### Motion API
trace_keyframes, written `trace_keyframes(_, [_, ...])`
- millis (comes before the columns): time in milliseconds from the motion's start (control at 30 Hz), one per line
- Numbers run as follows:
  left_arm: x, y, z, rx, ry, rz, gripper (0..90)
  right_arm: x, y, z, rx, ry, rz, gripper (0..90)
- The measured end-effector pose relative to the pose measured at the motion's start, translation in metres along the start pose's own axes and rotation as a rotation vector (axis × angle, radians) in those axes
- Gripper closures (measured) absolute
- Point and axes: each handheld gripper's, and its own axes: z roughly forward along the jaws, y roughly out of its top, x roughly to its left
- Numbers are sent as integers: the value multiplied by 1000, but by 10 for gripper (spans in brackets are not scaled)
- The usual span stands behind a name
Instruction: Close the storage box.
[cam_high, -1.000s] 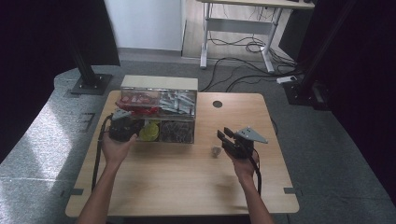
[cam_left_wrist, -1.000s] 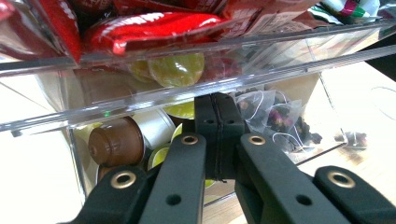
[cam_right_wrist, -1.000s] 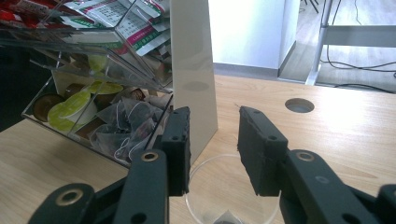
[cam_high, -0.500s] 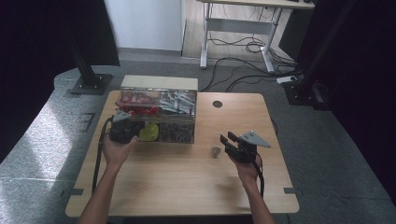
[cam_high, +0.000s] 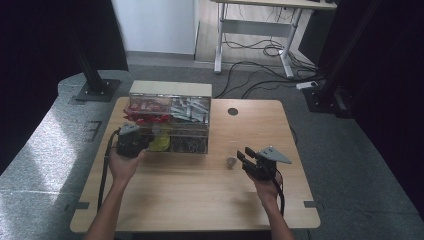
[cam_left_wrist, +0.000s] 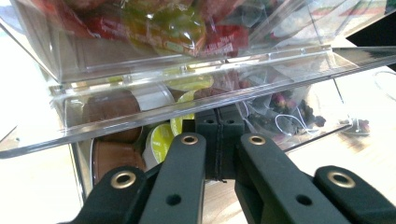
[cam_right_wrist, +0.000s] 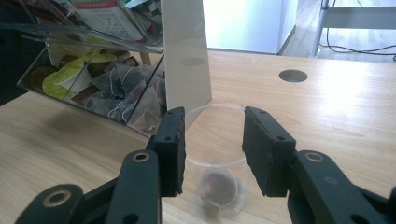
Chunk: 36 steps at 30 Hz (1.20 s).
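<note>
Having drifted toward the person's side of the wooden table (cam_high: 200, 195) since a second ago, right gripper (cam_high: 246, 158) now hovering with jaws parted on either side of the clear plastic cup (cam_right_wrist: 215, 161), not touching it. Sitting large at the table's far left, clear acrylic organizer (cam_high: 170, 125) stocked with packets, pods and tea bags. Reaching under its open front flap, left gripper (cam_left_wrist: 219, 140) with jaws pressed together on nothing; resting small in the cup's bottom, a tea bag (cam_right_wrist: 215, 183).

Closed tongs (cam_left_wrist: 218, 140) at clear organizer (cam_left_wrist: 196, 100), perhaps touching pods (cam_left_wrist: 161, 140).
</note>
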Motion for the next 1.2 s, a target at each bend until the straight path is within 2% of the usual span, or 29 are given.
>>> trace_keyframes(600, [2, -22, 5, 29, -11, -14, 900, -8, -19, -11, 32, -32, 9, 575])
trace_keyframes(1200, [3, -41, 9, 60, -30, -22, 900, -7, -29, -13, 60, -27, 6, 576])
